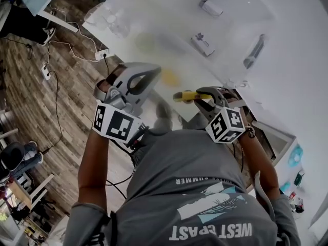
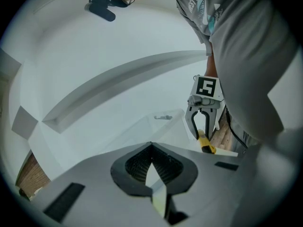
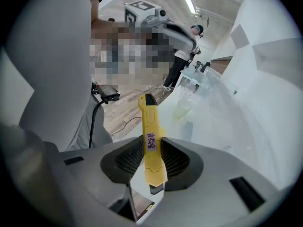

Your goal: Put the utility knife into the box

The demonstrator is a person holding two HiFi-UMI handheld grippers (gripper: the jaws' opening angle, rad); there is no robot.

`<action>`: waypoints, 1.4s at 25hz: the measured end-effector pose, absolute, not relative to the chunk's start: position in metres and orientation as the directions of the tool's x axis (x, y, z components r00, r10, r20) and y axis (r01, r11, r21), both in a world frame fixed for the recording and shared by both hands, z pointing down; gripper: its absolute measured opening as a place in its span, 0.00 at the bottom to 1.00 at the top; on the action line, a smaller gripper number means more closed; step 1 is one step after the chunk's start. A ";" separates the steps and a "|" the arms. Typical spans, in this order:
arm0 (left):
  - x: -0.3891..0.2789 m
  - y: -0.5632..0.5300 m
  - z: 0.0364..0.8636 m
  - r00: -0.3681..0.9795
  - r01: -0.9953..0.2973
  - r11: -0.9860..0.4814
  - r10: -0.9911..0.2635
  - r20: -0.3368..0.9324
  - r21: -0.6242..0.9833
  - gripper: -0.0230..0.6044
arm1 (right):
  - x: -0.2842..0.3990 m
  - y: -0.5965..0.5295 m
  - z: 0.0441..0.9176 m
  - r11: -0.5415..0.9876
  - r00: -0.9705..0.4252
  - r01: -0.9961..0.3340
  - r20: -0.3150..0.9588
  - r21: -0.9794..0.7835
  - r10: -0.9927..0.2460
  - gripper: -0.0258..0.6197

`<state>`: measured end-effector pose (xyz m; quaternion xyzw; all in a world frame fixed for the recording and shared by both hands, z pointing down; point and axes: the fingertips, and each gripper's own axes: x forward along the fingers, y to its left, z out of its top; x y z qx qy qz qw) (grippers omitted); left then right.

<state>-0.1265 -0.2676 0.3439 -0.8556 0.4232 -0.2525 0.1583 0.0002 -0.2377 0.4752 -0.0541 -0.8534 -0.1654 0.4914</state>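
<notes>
My right gripper (image 1: 201, 94) (image 3: 151, 144) is shut on a yellow utility knife (image 3: 152, 143). The knife sticks out past the fingertips, its dark end pointing away, and it shows as a yellow bar (image 1: 185, 95) above the white table's near edge. The left gripper view sees the same gripper (image 2: 204, 126) with the knife (image 2: 207, 144) hanging from it. A clear plastic box (image 2: 163, 124) sits on the table (image 2: 94, 56) between the two grippers. My left gripper (image 1: 155, 68) (image 2: 151, 144) hovers to the left of the knife, pads meeting at the tips with nothing between them.
On the white table (image 1: 287, 76) lie two small white items (image 1: 211, 7) (image 1: 202, 44) and a dark grey tool (image 1: 253, 51). Clear bottles (image 1: 115, 24) stand near its left edge. A power strip and cables (image 1: 46, 70) lie on the wooden floor. A person (image 3: 182, 56) stands farther back.
</notes>
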 end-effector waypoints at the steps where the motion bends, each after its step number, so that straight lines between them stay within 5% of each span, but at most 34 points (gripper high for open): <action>1: -0.127 -0.268 0.343 0.515 -0.644 -0.590 -0.805 0.295 -0.487 0.05 | -0.002 -0.239 0.467 0.942 -0.525 0.240 0.848 0.236 -0.079 0.23; 19: -0.133 -0.264 0.333 0.503 -0.658 -0.559 -0.825 0.258 -0.505 0.05 | -0.026 -0.243 0.336 0.926 -0.676 0.141 0.717 0.351 -0.169 0.23; 35: -0.128 -0.309 0.317 0.395 -0.719 -0.465 -0.885 0.246 -0.517 0.05 | -0.019 -0.357 0.313 0.823 -0.655 0.242 0.713 0.513 -0.252 0.23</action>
